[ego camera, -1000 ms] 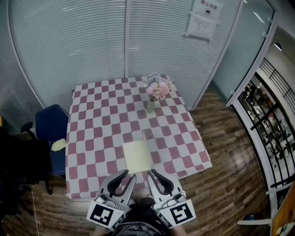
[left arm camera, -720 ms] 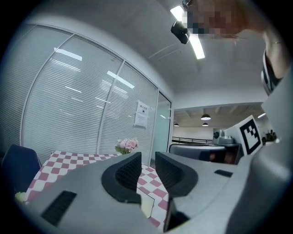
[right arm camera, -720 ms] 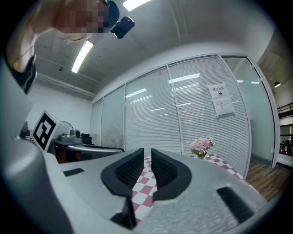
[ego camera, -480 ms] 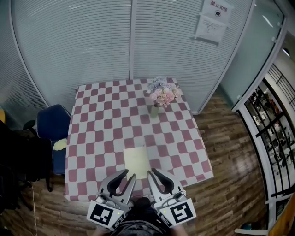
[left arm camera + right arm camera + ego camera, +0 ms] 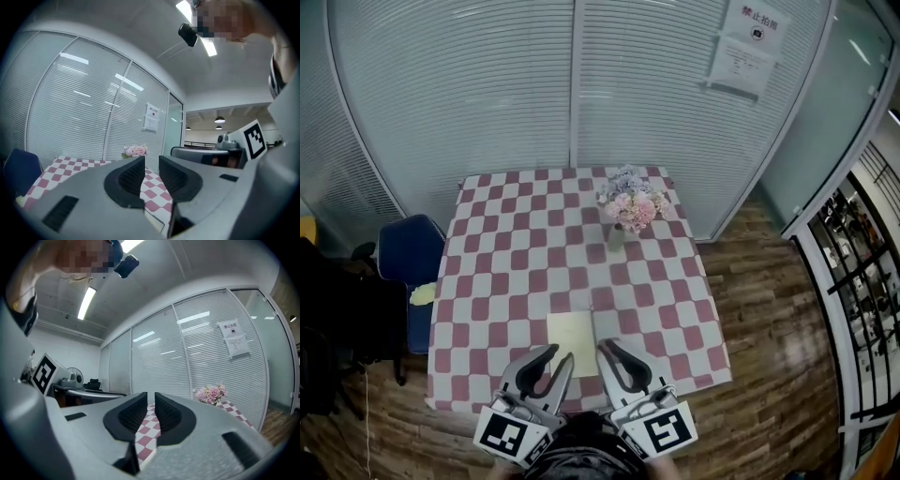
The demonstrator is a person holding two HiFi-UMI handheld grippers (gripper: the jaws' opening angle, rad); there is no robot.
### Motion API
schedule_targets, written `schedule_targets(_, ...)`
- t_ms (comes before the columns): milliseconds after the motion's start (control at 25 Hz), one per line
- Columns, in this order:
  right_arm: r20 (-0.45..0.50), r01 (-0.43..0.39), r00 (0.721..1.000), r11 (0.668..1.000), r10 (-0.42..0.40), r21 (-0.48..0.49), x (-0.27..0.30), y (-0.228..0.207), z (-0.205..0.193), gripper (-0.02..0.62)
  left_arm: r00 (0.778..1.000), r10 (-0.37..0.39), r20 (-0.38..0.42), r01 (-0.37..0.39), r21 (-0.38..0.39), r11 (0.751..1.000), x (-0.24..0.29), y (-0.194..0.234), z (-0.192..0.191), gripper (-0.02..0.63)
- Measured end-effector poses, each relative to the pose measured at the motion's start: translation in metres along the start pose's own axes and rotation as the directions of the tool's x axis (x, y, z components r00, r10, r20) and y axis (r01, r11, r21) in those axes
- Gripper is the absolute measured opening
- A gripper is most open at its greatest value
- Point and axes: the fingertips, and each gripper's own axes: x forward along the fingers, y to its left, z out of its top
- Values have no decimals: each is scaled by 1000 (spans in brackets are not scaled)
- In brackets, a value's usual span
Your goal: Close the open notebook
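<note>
With left tongs (image 5: 559, 356) and right tongs (image 5: 611, 351) narrowly parted and empty, take the presumably light, flexible notebook (image 5: 570, 331) by its free cover edge.

two paper notices (image 5: 741, 56) are posted on the glass wall (image 5: 487, 94); their print cannot be read. only letterless square markers (image 5: 508, 437) are borne by the left tool (image 5: 561, 354) and the right tool (image 5: 607, 346).

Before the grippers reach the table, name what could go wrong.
1. The notebook lies near the front edge of the table; a clumsy nudge may slide it off or bunch the cloth.
2. The left gripper and right gripper sit close together, jaws slightly apart and empty; they could knock each other over the page.
3. Overshooting could tip the flower vase beyond it.
</note>
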Motion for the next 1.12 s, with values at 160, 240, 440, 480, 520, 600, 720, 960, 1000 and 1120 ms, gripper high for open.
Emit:
schedule_targets(160, -4, -4, 1000, 1000, 4, 12, -1, -11, -7, 52, 1000, 16, -6, -16, 4, 1000, 9, 0, -5, 87)
schedule_targets(240, -5, -11, 1000, 1000, 11, 15, -1, -15, -10, 52, 1000, 28, -5, -27, 7, 1000, 11, 0, -7, 87)
schedule_targets(440, -28, -21, 999, 999, 22, 26, 2, -18, -18, 52, 999, 50, -5, -50, 0, 999, 13, 5, -9, 87)
schedule_targets(480, -31, -20, 999, 999, 21, 28, 2, -18, -19, 52, 999, 49, -5, -49, 0, 999, 14, 6, -8, 87)
schedule_targets(520, -33, -16, 999, 999, 17, 30, 1, -18, -20, 52, 999, 46, -5, -46, 0, 999, 14, 7, -8, 87)
schedule_targets(600, -32, -2, 999, 1000, 3, 28, 2, -19, -20, 52, 999, 36, -5, -36, 2, 999, 15, 10, -8, 87)
schedule_targets(720, -33, 30, 999, 999, -29, 24, 2, -22, -20, 52, 1000, 14, -16, -14, 2, 1000, 17, 12, -9, 87)
schedule_targets(960, -42, 108, 993, 994, -107, 25, 2, -25, -20, 52, 998, -52, -25, 52, 3, 999, 14, 15, -4, 87)
schedule_targets(1000, -44, 115, 993, 993, -114, 22, 3, -23, -20, 52, 998, -59, -26, 59, 1, 998, 13, 16, -4, 87)
schedule_targets(1120, -49, 133, 990, 991, -133, 15, 7, -19, -21, 52, 996, -82, -28, 82, -2, 997, 11, 20, -5, 87)
